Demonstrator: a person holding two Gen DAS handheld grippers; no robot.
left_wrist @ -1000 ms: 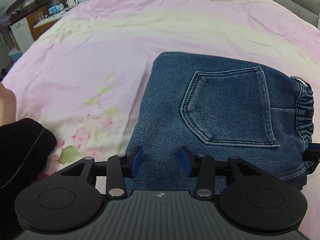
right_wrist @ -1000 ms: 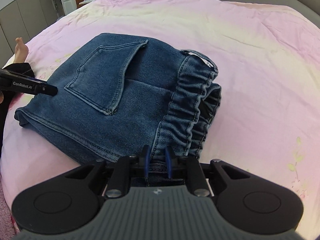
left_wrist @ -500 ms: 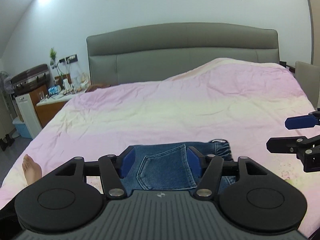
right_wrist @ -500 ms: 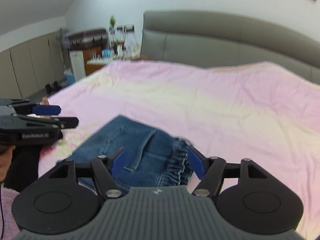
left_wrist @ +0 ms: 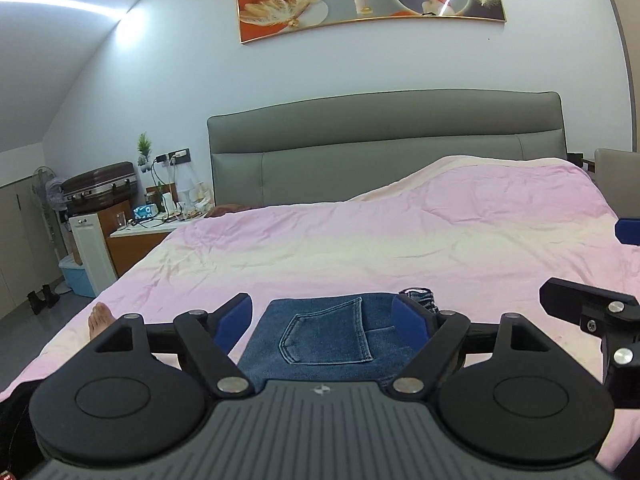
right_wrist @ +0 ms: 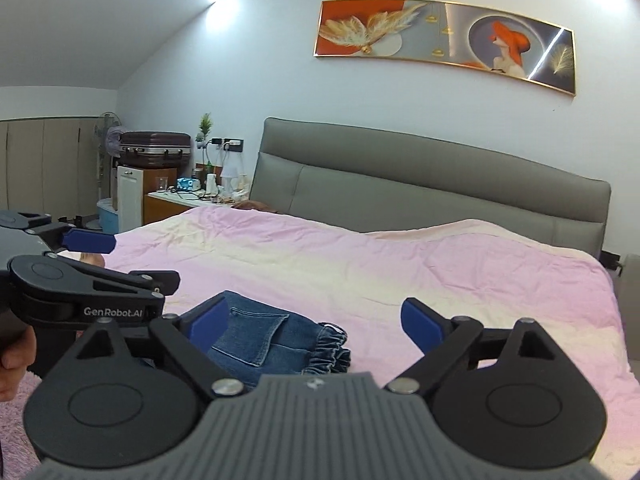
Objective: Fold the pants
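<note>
Now both claws are off the cloth: a second ago each sat low against the jeans, the left claw (left_wrist: 322,320) at the near edge and the right claw (right_wrist: 316,322) nipped on the waistband end, and both have since lifted clear and tipped up toward the headboard (left_wrist: 384,148). Their jaws are opening, close to as wide as they go, and nothing lies between the blue pads; the denim seen between them is down on the bed (left_wrist: 360,248), well below and just ahead of the fingertips.

The jeans (left_wrist: 332,340) rest as a compact folded packet, back pocket up, with the gathered elastic waistband on the side toward the right claw. No leg trails loose that can be seen, though each claw's body hides the packet's near edge. Letting go and drawing away from a tidy packet reads as the fold finished, or very nearly; at most a smoothing press might remain.

Containers are few and far beyond the claws, past the left claw's side: a closed suitcase (right_wrist: 155,147) on a cabinet and a pale blue bin (left_wrist: 78,278) on the floor. What is in either cannot be told.
</note>
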